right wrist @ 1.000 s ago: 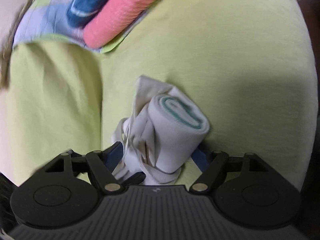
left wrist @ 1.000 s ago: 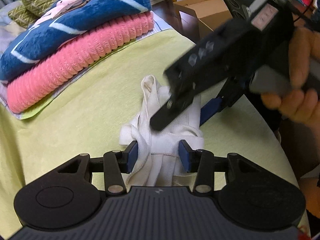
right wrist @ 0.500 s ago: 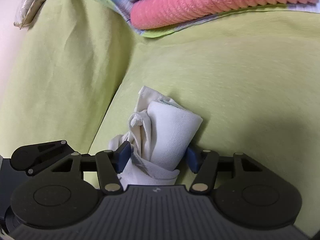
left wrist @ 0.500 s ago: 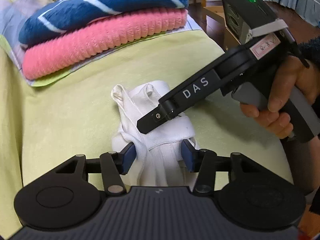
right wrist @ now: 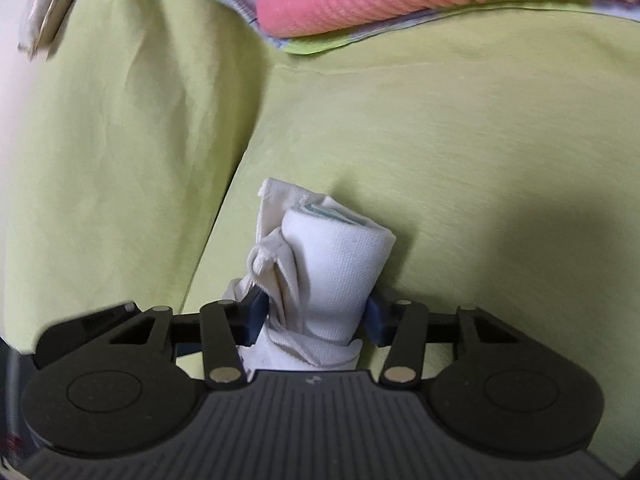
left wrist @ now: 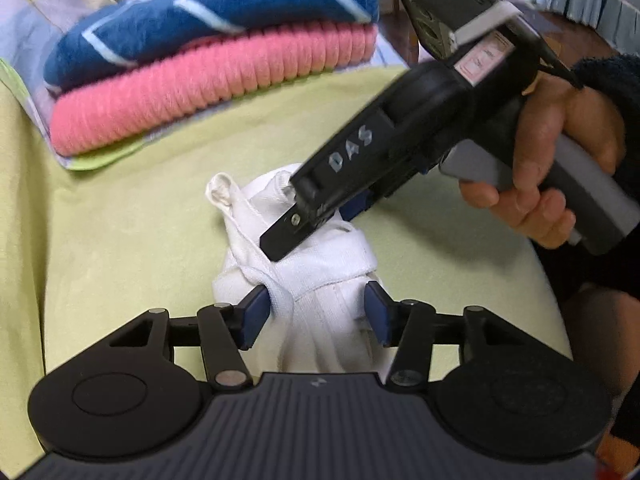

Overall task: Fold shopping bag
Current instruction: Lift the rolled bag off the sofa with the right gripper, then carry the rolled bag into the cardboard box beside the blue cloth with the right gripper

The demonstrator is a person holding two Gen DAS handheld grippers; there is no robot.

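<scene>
Rolled white woven-cloth shopping bag (right wrist: 332, 276) lies bundled into a stubby cylinder on the yellow-green bed sheet (right wrist: 460, 152), teal print peeking from its coiled end and a loose handle loop (left wrist: 222, 194) jutting toward 11 o'clock. Left gripper (left wrist: 318, 314) pinches one end of the roll between blue pads; right gripper (right wrist: 314, 318) clamps the other. At 12 o'clock a ribbed pink knit blanket (left wrist: 208, 84) sits under a fleecy blue blanket (left wrist: 208, 20).

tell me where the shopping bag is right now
In both wrist views the rolled white shopping bag lies low and central on the green sheet, between both grippers' fingers.
</scene>
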